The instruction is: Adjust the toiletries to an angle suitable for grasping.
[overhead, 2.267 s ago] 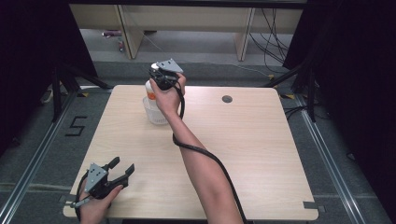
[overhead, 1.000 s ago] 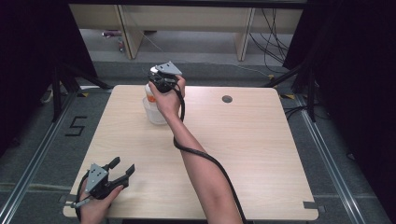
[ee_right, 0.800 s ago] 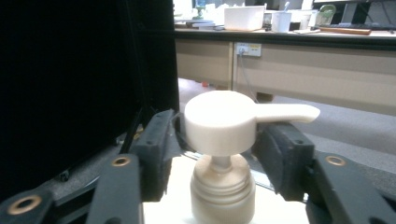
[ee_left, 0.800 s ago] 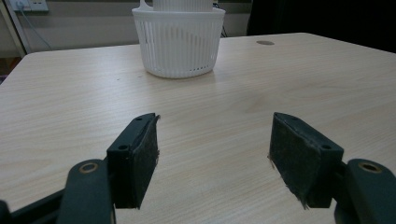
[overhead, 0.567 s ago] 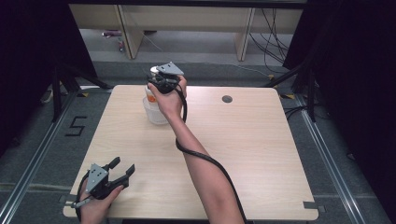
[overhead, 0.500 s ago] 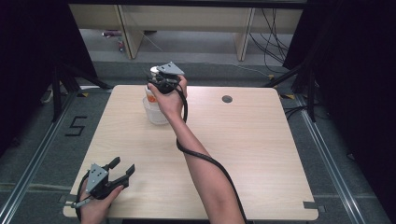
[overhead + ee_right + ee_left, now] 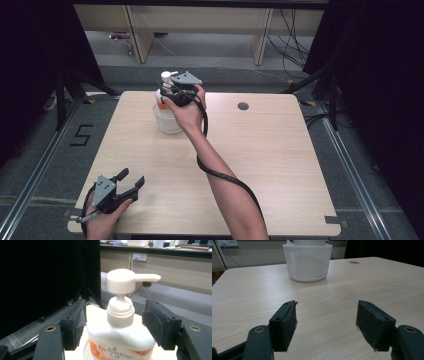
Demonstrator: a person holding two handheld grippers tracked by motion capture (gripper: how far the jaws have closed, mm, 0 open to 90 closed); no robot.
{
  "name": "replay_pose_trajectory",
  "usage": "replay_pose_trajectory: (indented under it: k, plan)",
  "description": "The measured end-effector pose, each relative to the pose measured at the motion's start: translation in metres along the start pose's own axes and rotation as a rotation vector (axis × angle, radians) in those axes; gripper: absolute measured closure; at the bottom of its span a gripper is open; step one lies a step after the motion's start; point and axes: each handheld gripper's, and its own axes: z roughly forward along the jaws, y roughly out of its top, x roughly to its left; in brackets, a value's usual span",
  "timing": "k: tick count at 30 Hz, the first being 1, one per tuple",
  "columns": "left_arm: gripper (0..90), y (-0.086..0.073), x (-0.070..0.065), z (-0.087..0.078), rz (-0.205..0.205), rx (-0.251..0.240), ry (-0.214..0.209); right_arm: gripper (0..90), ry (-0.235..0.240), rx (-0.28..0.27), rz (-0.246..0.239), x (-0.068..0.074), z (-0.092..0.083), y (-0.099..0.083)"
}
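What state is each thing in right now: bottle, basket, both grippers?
Bottle: upright in the basket, pump head up, between the right jaws but not pressed.
Basket: upright on the table, holding the bottle.
Right gripper: open, jaws just opened, standing either side of the bottle's shoulders.
Left gripper: open, nothing between its jaws, low over the table.

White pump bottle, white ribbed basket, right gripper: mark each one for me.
White plastic pump bottle (image 7: 120, 335), right gripper view, on its shoulder.
White ribbed plastic basket (image 7: 308, 265), left gripper view, on its front wall.
Right gripper (image 7: 120, 322), right gripper view, midway between its fingers.
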Motion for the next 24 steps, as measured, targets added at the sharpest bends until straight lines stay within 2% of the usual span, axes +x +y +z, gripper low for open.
replay_pose_trajectory:
  k: [3, 4, 7, 8, 9, 10, 12, 15, 16, 19, 22, 23, 24]
  plan:
    - [31.9, 0.0, 0.0, 0.0, 0.0, 0.0, 0.001, 36.0, 0.013, 0.005, -0.016, -0.001, -0.008, -0.001]
    - [31.9, -0.001, 0.0, 0.001, -0.001, -0.014, -0.005, 36.1, 0.014, 0.005, -0.014, -0.001, -0.012, -0.001]
    - [31.9, 0.0, -0.001, 0.0, 0.0, -0.002, 0.003, 36.1, 0.024, 0.017, -0.009, -0.001, -0.023, -0.002]
    - [31.9, 0.0, -0.001, 0.0, 0.001, -0.001, 0.003, 36.1, 0.028, 0.005, -0.036, -0.003, -0.026, -0.002]
    - [31.9, 0.0, -0.001, 0.0, 0.001, -0.001, 0.004, 36.2, 0.028, 0.012, -0.011, -0.002, -0.03, -0.003]
    - [31.9, 0.0, -0.001, 0.0, 0.001, 0.0, 0.004, 36.2, 0.033, 0.01, -0.013, -0.003, -0.033, -0.003]
    - [31.9, 0.0, -0.001, 0.0, 0.002, 0.001, 0.004, 36.1, 0.044, 0.009, -0.042, -0.006, -0.041, -0.003]
    - [31.9, 0.0, -0.001, 0.0, 0.0, 0.002, 0.005, 36.1, 0.054, 0.02, -0.037, -0.007, -0.051, -0.005]
    - [32.0, 0.0, -0.001, 0.0, 0.0, 0.002, 0.005, 36.1, 0.059, 0.021, -0.055, -0.009, -0.055, -0.005]
    - [31.9, 0.0, -0.001, 0.001, 0.001, 0.004, 0.007, 35.7, 0.066, 0.031, -0.041, -0.012, -0.066, -0.008]
    - [31.9, 0.0, -0.001, 0.001, 0.0, 0.005, 0.008, 35.6, 0.071, 0.02, -0.066, -0.019, -0.077, -0.012]
    - [31.9, 0.0, -0.001, 0.002, -0.001, -0.005, 0.004, 35.6, 0.077, 0.021, -0.052, -0.019, -0.08, -0.013]
    - [31.9, 0.0, -0.001, 0.001, -0.001, 0.006, 0.01, 35.5, 0.08, 0.024, -0.055, -0.02, -0.083, -0.014]
